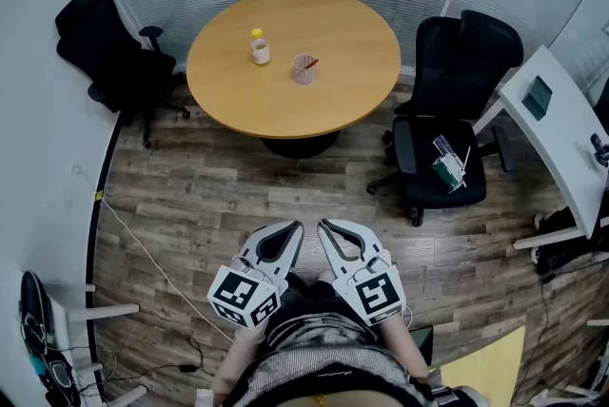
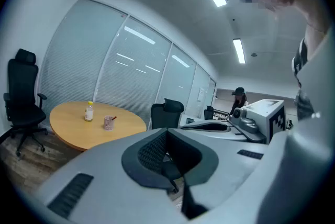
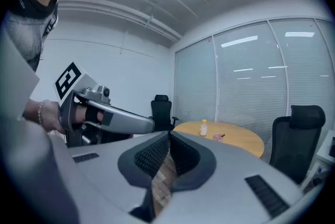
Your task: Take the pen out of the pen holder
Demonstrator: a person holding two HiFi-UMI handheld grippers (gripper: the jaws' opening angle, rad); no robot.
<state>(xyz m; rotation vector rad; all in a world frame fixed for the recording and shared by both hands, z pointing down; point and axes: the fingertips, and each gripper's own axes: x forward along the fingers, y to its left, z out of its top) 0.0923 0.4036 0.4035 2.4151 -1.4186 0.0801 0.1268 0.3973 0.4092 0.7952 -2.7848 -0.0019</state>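
The table (image 1: 343, 91) had a smooth, light wood top with a soft sheen. The floor (image 1: 238, 196) was matt, grainy wood plank. The chair (image 1: 457, 63) looked like black cloth. The left gripper (image 1: 296, 228) and right gripper (image 1: 324, 226) were matt grey plastic, their pads (image 2: 152, 152) ribbed and black.

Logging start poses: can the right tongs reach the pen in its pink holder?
Probably not: the right tongs sit at the person's waist, with plank floor between them and the pink pen holder on the round wooden table.
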